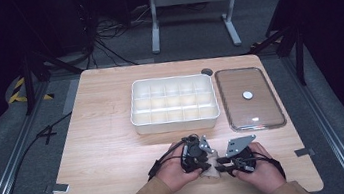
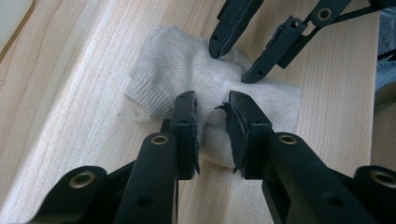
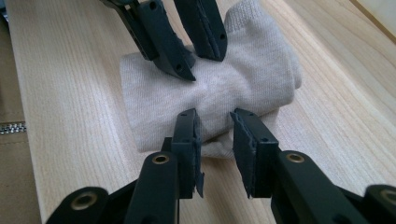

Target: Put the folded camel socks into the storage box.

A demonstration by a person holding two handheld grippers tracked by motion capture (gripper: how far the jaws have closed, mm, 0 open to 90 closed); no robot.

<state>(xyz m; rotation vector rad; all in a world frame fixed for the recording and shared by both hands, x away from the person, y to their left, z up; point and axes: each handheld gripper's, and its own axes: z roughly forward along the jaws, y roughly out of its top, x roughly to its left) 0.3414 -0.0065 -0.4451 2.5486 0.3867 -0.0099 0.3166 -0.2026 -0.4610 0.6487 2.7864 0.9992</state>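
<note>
Writing: none legible on any object
Organizer box (image 1: 177, 121): white, divided into small compartments, all bare, at the middle of the desk (image 1: 106, 146)
Lid (image 1: 249, 98): clear, lies flat just right of the box, a white round knob at its centre
Sock (image 2: 187, 79): pale grey knit, bunched on the desk's near edge, between both grippers
Left gripper (image 2: 212, 100): jaws narrowly parted, tips over the sock, not pinching it
Right gripper (image 3: 215, 116): jaws narrowly parted at the sock's opposite side, cloth between the tips, no pinch seen

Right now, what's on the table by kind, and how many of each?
Folded pale sock: 1
White compartment tray: 1
Clear lid: 1
Handheld grippers, left and right: 2
Total: 5
</note>
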